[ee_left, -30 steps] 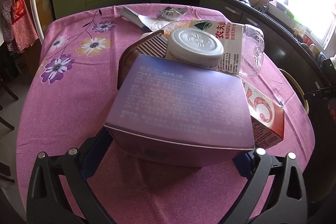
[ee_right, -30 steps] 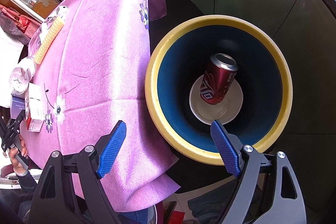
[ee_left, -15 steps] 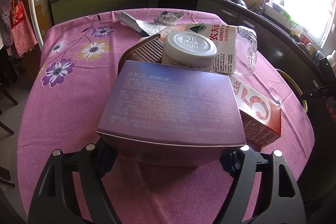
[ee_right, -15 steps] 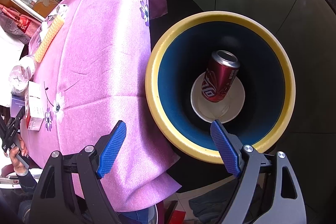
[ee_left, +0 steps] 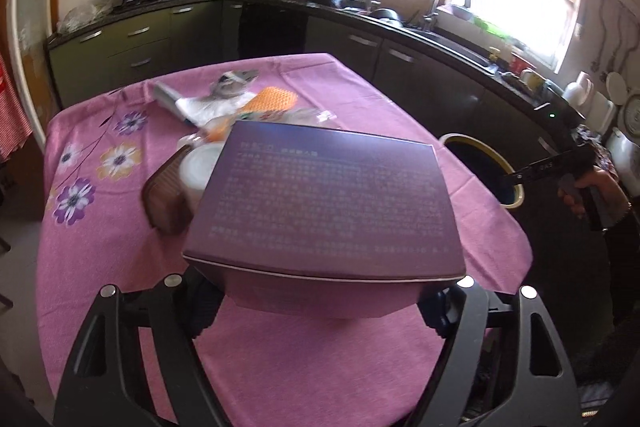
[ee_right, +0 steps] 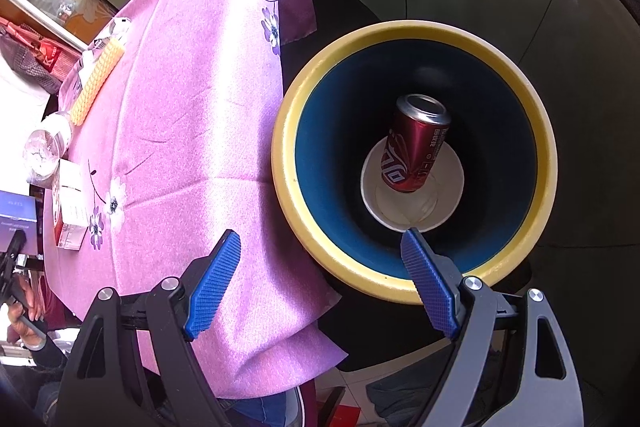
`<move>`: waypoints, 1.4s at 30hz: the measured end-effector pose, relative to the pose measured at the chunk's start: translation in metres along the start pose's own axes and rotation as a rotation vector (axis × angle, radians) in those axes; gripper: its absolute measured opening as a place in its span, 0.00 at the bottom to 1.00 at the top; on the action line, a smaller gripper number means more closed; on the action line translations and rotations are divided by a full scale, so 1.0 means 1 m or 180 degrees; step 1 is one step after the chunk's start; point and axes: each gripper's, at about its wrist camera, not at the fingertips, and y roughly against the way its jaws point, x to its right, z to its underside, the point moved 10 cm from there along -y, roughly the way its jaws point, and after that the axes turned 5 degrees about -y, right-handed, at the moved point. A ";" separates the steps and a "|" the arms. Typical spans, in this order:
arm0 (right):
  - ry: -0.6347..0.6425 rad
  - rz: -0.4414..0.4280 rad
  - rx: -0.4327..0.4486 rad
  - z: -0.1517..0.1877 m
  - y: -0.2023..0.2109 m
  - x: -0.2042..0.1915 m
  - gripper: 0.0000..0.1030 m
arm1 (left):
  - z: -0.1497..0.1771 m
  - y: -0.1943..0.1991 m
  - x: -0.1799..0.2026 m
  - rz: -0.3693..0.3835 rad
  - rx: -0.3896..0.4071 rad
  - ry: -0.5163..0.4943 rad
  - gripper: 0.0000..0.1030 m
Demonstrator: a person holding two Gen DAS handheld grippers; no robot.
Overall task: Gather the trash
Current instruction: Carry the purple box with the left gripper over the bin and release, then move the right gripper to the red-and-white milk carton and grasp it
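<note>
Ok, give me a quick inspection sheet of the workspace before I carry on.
Surface: table under a pink flowered cloth.
Job's things: purple box lifted clear of the cloth; bin beside the table holds a red can and a white cup.
Clutter: brown tray, white lid, clear bottle, red-and-white carton.
Grippers: left tool shut on the box; right tool open above the bin's rim, empty.
Cables: nothing seen.
Surroundings: kitchen counter, bright window.

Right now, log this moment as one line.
left tool: shut on purple box, lifted | right tool: open, over bin | bin: red can
</note>
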 end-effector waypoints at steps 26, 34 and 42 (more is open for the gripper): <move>-0.0836 -0.0169 0.0433 0.056 0.039 0.128 0.79 | -0.143 -0.228 0.297 0.1042 -0.0347 -0.1253 0.60; -0.0884 -0.0334 0.0469 0.062 0.035 0.131 0.79 | -0.137 -0.201 0.273 0.1035 -0.0308 -0.1125 0.60; -0.0333 -0.0461 0.0535 0.054 0.053 0.059 0.79 | -0.135 -0.102 0.208 0.0864 0.0113 -0.0786 0.79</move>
